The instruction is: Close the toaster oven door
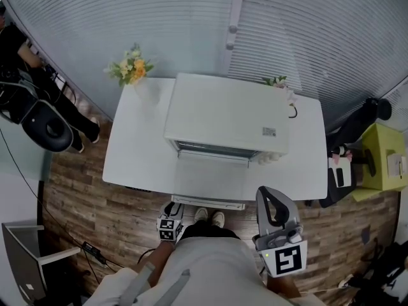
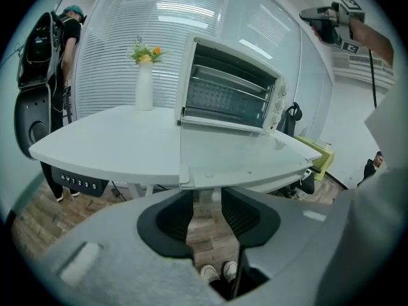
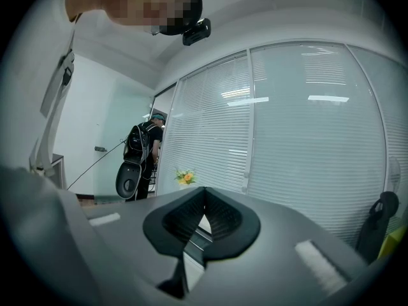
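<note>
A white toaster oven [image 1: 226,113] [image 2: 229,91] stands on the white table [image 1: 137,152]. Its door [image 1: 210,180] [image 2: 242,155] lies open and flat, reaching over the table's near edge, with the handle [image 1: 207,203] closest to me. My left gripper [image 1: 172,209] [image 2: 207,196] sits low, just below and in front of the door's front edge. It is open, and only floor and shoes show between its pads. My right gripper [image 1: 264,191] [image 3: 204,193] is raised to the right of the door, apart from it, shut on nothing.
A vase of flowers [image 1: 131,67] [image 2: 145,75] stands at the table's back left and a smaller sprig [image 1: 277,81] at the back right. A person with a backpack [image 2: 48,50] [image 3: 143,152] stands at the left by the blinds. A yellow-green cabinet [image 1: 382,164] is on the right.
</note>
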